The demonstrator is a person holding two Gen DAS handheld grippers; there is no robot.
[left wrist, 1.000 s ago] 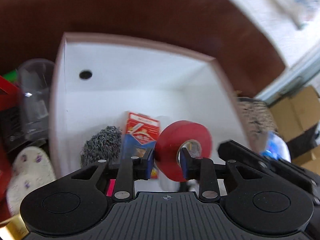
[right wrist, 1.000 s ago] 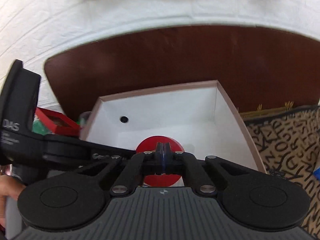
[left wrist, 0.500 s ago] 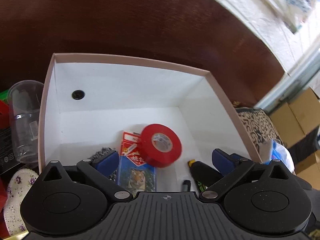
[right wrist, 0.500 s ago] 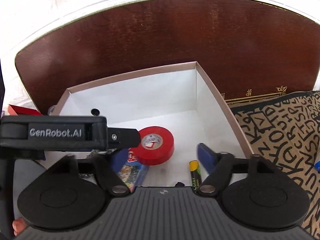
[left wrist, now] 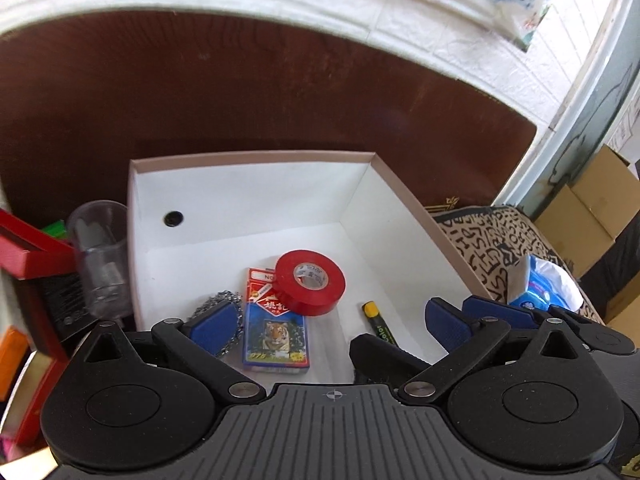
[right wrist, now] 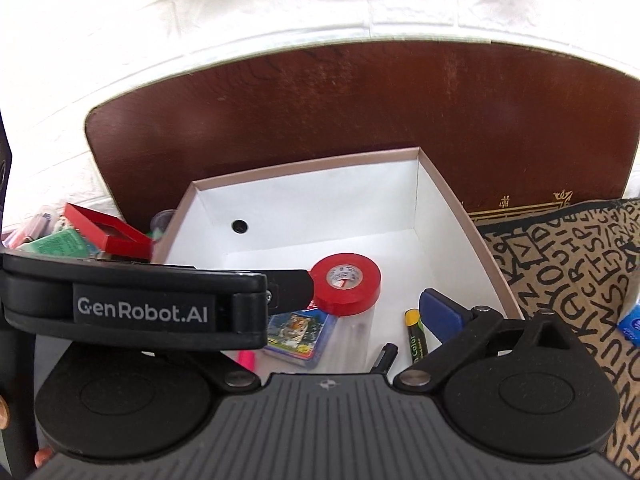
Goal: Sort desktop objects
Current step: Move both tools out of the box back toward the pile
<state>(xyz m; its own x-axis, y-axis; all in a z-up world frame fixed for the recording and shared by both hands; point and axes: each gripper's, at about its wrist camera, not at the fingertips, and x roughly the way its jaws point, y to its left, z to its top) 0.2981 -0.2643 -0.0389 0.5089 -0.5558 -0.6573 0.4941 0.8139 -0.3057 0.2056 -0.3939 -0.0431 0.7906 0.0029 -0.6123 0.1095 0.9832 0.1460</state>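
Observation:
A red tape roll [left wrist: 311, 282] lies flat in the white box [left wrist: 240, 196], resting partly on a blue and red card pack [left wrist: 275, 328]. It also shows in the right wrist view [right wrist: 346, 283]. My left gripper [left wrist: 330, 326] is open and empty, above the box's near edge. My right gripper [right wrist: 340, 320] is open and empty beside it; its left finger is hidden behind the left gripper's body [right wrist: 140, 308]. A steel scourer [left wrist: 218, 320], a yellow-capped marker [left wrist: 378, 322] and a black pen [right wrist: 384, 356] also lie in the box.
A clear plastic cup [left wrist: 100, 256] and red boxes [left wrist: 28, 248] stand left of the white box. A letter-patterned bag [right wrist: 560, 264] lies to the right, with a blue tissue pack [left wrist: 536, 288] on it. The brown table [left wrist: 260, 100] runs back to a white wall.
My left gripper opened and let go of the red tape roll, which now lies in the box. My right gripper opened too. Both grippers pulled back and up from the box.

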